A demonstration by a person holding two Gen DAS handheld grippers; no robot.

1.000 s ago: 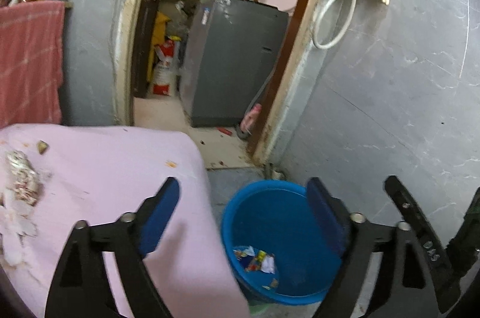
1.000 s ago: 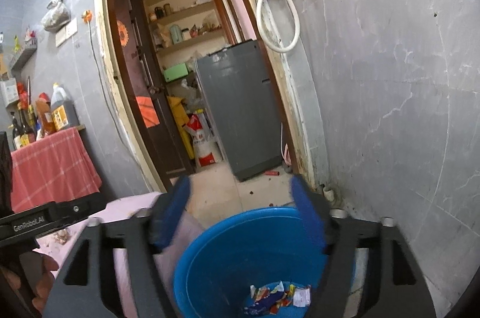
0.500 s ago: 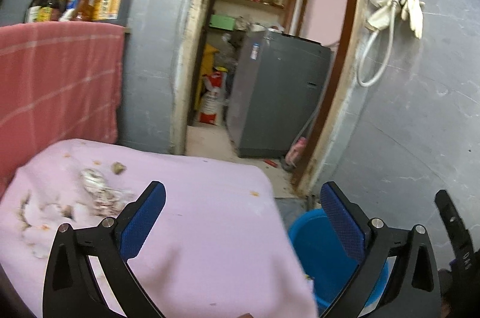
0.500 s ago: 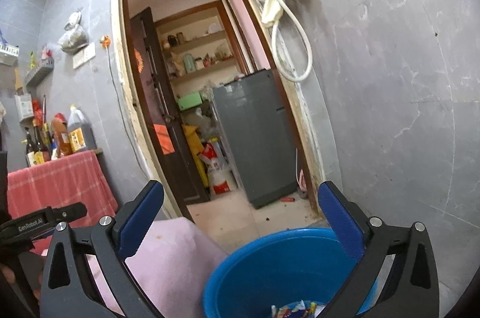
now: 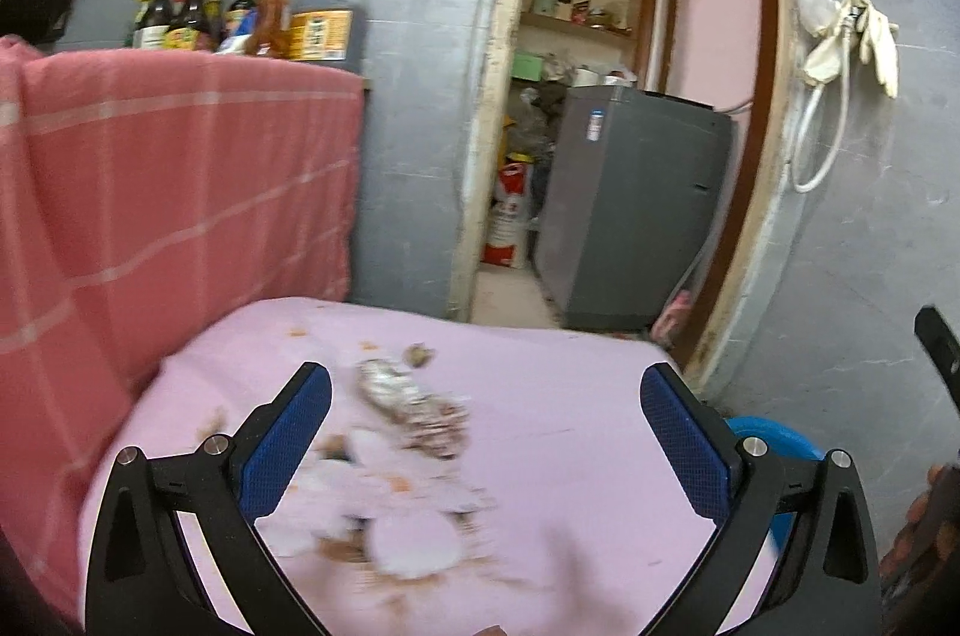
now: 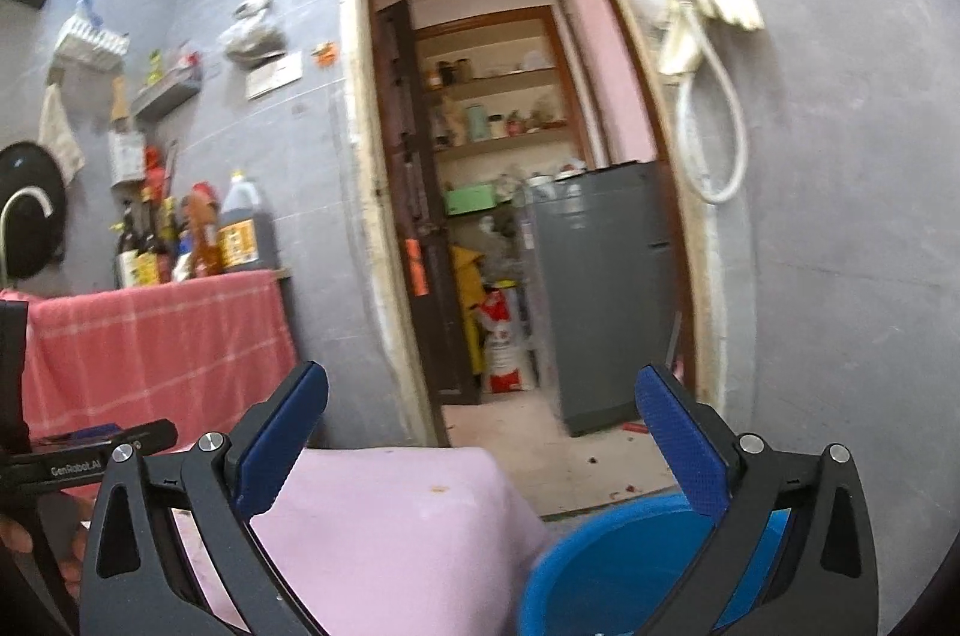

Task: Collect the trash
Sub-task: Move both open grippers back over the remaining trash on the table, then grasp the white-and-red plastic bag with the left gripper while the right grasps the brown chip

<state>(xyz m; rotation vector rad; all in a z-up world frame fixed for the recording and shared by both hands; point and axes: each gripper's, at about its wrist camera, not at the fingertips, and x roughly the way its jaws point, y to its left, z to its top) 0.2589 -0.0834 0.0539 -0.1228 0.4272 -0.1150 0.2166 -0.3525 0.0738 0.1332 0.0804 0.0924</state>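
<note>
Trash lies on a pink-covered table (image 5: pixel 570 432): a crumpled silvery wrapper (image 5: pixel 414 405), white tissue scraps (image 5: pixel 414 540) and a small brown bit (image 5: pixel 420 354). My left gripper (image 5: pixel 483 396) hovers over this pile, open wide, with nothing between its blue pads. The blue bucket (image 5: pixel 774 438) peeks out past the table's right corner. In the right wrist view my right gripper (image 6: pixel 480 390) is open and empty, held level above the blue bucket (image 6: pixel 600 564) and the pink table (image 6: pixel 390 516). The bucket's inside is hidden. The left gripper's body (image 6: pixel 78 462) shows at the left edge.
A red checked cloth (image 5: pixel 168 192) covers a counter behind the table, with bottles (image 5: pixel 324 18) on top. A doorway leads to a grey appliance (image 5: pixel 636 204) and shelves. Gloves and a white hose (image 5: pixel 840 54) hang on the grey tiled wall at the right.
The left gripper swung left from over the bucket to over the trash on the table. The right gripper tilted up, so the bucket sank in its view. Both jaws widened.
</note>
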